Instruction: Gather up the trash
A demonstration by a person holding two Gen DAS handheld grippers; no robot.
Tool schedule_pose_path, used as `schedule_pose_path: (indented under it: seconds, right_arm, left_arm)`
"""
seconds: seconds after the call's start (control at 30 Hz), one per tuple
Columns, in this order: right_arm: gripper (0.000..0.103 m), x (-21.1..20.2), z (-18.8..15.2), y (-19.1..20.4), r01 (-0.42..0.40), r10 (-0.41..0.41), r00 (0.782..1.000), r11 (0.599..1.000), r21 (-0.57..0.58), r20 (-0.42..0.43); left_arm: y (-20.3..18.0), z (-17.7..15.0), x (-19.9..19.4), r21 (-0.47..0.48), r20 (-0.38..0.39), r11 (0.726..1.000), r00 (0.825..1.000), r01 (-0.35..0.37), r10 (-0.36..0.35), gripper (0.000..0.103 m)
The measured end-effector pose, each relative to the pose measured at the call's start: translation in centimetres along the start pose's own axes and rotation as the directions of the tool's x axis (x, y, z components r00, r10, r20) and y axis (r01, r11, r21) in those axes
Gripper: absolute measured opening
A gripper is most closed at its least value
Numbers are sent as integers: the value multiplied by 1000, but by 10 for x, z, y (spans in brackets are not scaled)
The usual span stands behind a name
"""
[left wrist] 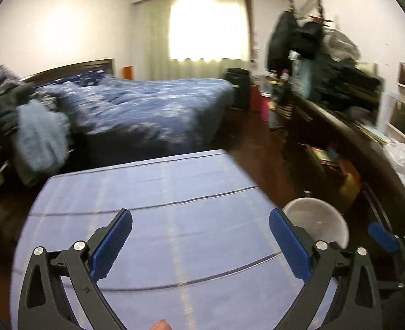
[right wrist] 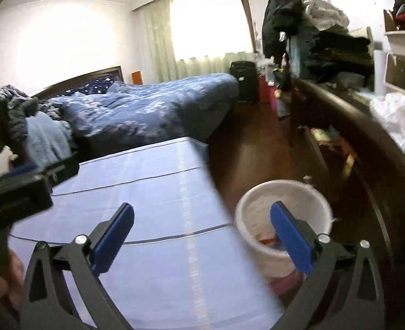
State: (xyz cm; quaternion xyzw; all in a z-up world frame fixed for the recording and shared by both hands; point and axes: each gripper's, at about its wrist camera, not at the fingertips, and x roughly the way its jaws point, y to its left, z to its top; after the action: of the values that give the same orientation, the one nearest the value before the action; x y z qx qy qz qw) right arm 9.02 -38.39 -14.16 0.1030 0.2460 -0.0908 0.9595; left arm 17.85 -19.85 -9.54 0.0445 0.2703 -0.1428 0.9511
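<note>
Both views are motion-blurred. The right wrist view looks down into the white bin [right wrist: 283, 220]: its open mouth shows pale lining and some reddish and blue scraps at the bottom; what they are cannot be told. The left wrist view shows only the bin's [left wrist: 316, 221] pale rim and side, past the right-hand fingertip, with no view of the contents. The left view also catches the right gripper's blue pad at its far right edge; the right view shows the left gripper [right wrist: 18, 192] as a dark blurred block at its left edge, over the cloth.

Left gripper [left wrist: 201, 242]: fingers spread wide, nothing between them, hovering above the light blue striped cloth [left wrist: 158, 220] on the table. Right gripper [right wrist: 202, 236]: fingers likewise wide apart, empty. Its left pad sits over the cloth, its right pad over the bin mouth, so the table's right edge runs between the fingers.

The bin stands on the dark wood floor [right wrist: 246, 148], just beside the table's right edge and below the cloth level. Beyond the table's far edge lies a bed [left wrist: 147, 110] with a blue patterned quilt. A dark, cluttered dresser [right wrist: 348, 126] lines the right side, leaving a strip of bare floor between it and the bed.
</note>
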Motion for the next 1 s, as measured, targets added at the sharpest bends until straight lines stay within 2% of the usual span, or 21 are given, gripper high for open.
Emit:
schedule_pose_path:
  seconds: [0.13,0.27,0.33,0.53,0.77,1.0]
  right_arm:
    - [100,-8,-2,35,-42,42,999,999,15,-24]
    - [100,-15,-8,59,-76,78,996,996,36,-43]
    - [100,-21,-14,73,-106,109,992,993,53,-58]
    - [100,-59,-30,116,-66,65,997,997,-27,-29]
    - [100,-107,-42,143,-17,27,997,991,-135,73]
    - [100,-115,-40,139,-39,48,997,989,-139,61]
  left_arm:
    - [41,-18,-14,-34,-24,992,992,-121,120,99]
    - [84,-37,-36,-62,-38,966,968,-251,249,99]
    - [102,-45,-48,-83,-44,956,960,-281,278,99]
    - [136,-65,-94,-174,-63,931,947,-322,316,99]
    - [126,-76,-157,-172,18,918,931,-357,365,99]
    - [121,-71,-171,-193,42,924,938,-331,345,99]
